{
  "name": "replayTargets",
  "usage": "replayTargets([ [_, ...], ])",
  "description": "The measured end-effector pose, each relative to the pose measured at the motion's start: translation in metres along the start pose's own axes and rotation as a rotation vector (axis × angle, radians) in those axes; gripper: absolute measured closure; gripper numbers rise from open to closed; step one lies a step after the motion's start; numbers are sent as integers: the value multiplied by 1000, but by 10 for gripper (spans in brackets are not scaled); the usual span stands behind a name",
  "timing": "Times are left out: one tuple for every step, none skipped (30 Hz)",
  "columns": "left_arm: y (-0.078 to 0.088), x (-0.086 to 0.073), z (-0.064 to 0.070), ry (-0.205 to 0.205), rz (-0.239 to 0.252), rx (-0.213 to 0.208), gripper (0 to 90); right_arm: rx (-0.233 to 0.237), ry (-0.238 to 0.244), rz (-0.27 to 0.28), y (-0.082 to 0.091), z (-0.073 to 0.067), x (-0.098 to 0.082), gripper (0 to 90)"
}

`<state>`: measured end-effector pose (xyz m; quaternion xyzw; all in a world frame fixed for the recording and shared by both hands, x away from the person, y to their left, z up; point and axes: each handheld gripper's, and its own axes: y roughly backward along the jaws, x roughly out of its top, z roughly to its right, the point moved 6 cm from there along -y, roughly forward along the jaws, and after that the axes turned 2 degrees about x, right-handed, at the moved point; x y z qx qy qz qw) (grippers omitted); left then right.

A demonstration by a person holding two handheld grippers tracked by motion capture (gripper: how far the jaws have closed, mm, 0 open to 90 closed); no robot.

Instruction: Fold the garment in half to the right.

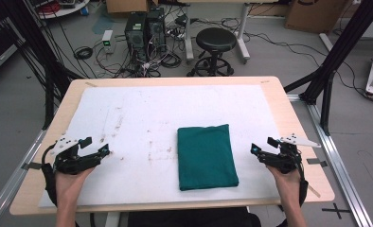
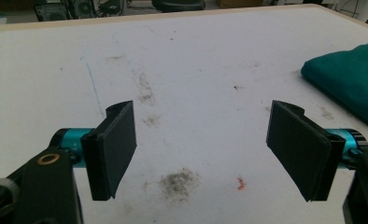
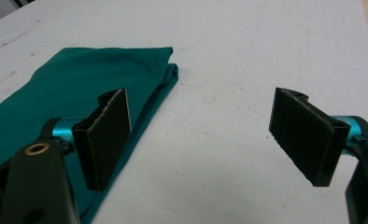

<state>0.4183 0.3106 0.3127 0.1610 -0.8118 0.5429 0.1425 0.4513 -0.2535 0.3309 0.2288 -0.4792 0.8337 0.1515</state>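
And here the green cloth (image 1: 207,156) lies folded into a neat rectangle on the white sheet (image 1: 142,113) that covers the desk (image 1: 288,113), a little right of centre and close to the person's edge, flat and untouched. Both tools sit out wide, one on each side of it: the left gripper (image 1: 97,147) rests well apart from the cloth over bare, stained sheet, and the right gripper (image 1: 264,146) waits nearer, just beside the cloth's right edge. Jaws spread wide on both, nothing between them; in the left gripper view the cloth's corner (image 2: 355,84) peeks in at the far right, while in the right gripper view the folded edge (image 3: 166,86) runs just under the left-hand jaw. That symmetrical stance looks like a ready position, each hand (image 1: 288,182) low and level, pointing inward, so that either side of the fold is within an easy reach
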Motion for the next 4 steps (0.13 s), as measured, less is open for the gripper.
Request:
replayTargets([
  [0, 0, 0, 1, 0, 0, 243, 2, -2, -1, 0, 0, 0, 214],
  [0, 0, 0, 2, 0, 1, 243, 3, -7, -5, 1, 0, 0, 214],
  [0, 0, -1, 3, 0, 1, 243, 2, -9, -6, 1, 0, 0, 214],
  [0, 0, -1, 4, -1, 2, 243, 1, -9, -4, 1, 1, 0, 214],
])
